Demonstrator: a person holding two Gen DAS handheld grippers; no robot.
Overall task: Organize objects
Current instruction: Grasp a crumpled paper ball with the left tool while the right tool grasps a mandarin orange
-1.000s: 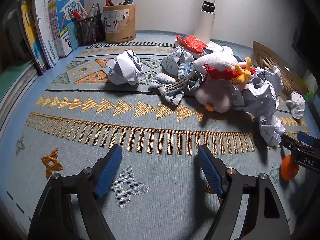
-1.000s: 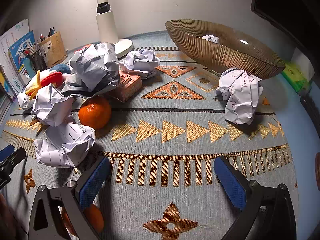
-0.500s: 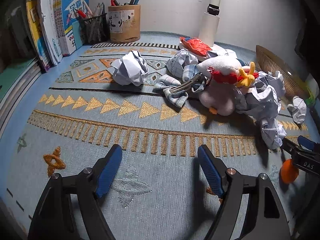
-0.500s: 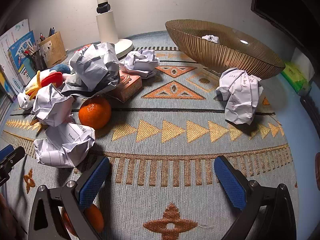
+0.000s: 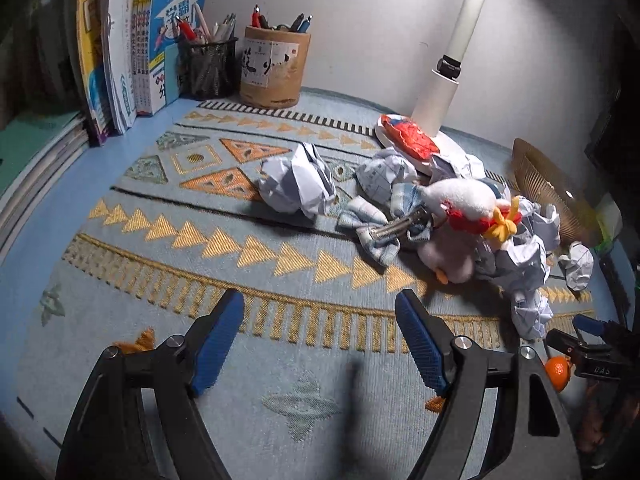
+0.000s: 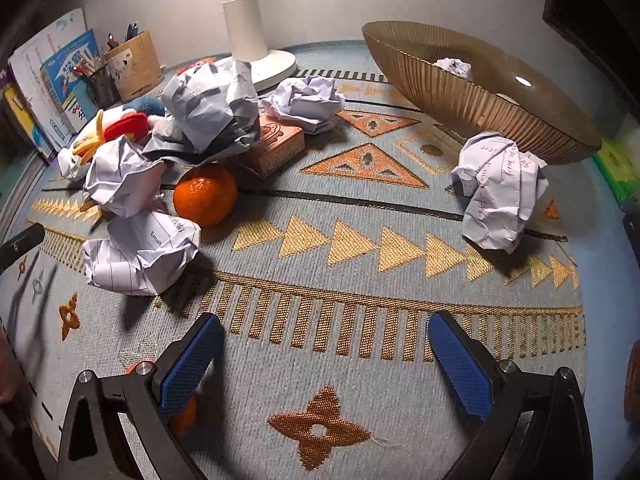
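Note:
My left gripper (image 5: pixel 320 334) hangs open over bare patterned mat, nothing between its blue pads. Ahead of it lie a crumpled paper ball (image 5: pixel 298 184), a checked cloth bow with a metal clip (image 5: pixel 390 226) and a white plush toy (image 5: pixel 460 216) among more paper. My right gripper (image 6: pixel 326 354) is open too, over the mat. An orange (image 6: pixel 205 194) and lined paper wad (image 6: pixel 140 252) sit to its left front; a written-on paper ball (image 6: pixel 500 192) leans by the ribbed brown bowl (image 6: pixel 460 100), which holds one paper ball (image 6: pixel 456 68). A second orange (image 6: pixel 182 412) lies under the right gripper's left finger.
Books (image 5: pixel 132 48) and two pen holders (image 5: pixel 272 68) stand at the back left. A white lamp base (image 6: pixel 264 60) rises at the back. A pink box (image 6: pixel 276 140) lies under crumpled paper. A green packet (image 6: pixel 618 164) sits by the mat's right edge.
The left gripper has pulled back and risen, so the paper, bow and plush sit farther off and more of the books shows. The right gripper's view barely shifted; both stay open.

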